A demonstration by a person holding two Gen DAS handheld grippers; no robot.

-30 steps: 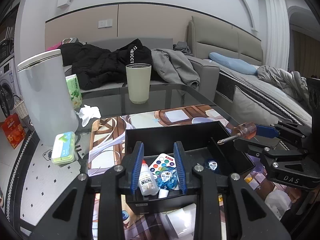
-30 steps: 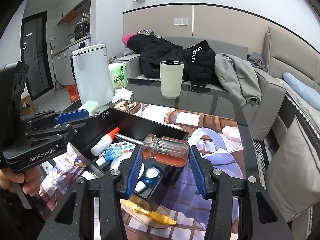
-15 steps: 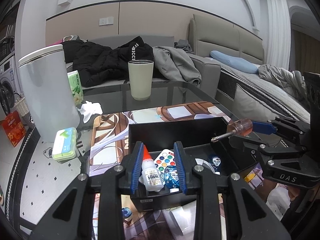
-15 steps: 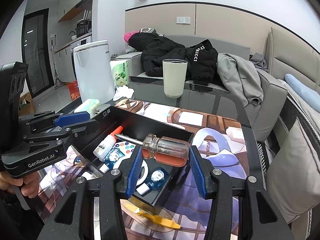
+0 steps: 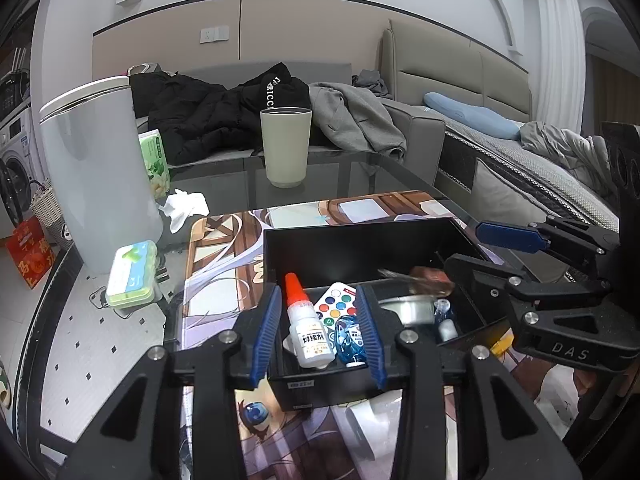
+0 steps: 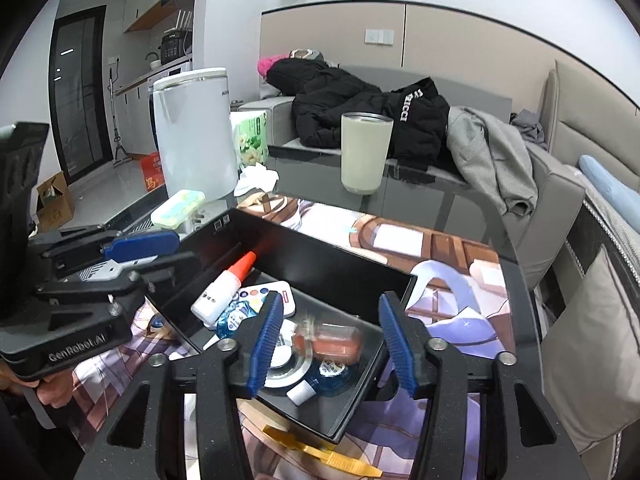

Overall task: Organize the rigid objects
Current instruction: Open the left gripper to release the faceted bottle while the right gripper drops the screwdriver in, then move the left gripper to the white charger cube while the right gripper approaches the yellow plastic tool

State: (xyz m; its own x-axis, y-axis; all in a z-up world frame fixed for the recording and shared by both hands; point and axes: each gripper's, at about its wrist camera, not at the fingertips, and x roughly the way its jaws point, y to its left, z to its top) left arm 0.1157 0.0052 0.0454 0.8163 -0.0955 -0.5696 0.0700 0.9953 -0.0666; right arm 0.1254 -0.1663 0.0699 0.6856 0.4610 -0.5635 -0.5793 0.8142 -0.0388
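The left gripper (image 5: 319, 336) is gripping the near wall of the open black plastic box (image 5: 352, 246), its blue-padded fingers (image 5: 265, 330) sitting narrow on either side of that wall. Just inside the box, a white glue bottle with an orange-red cap (image 5: 306, 326) is leaning beside a white remote with coloured round buttons (image 5: 335, 305) and a blue-printed packet (image 5: 349, 339). Further right, the orange-handled screwdriver (image 6: 328, 342) is showing as a motion blur inside the box — free of both fingers — above a roll of clear tape (image 6: 286, 368). The right gripper (image 6: 329, 344) is hanging over it with fingers spread wide, holding nothing. A flat yellow plastic tool (image 6: 324, 456) is lying on the printed mat covering the surface (image 6: 452, 312), just outside the box.
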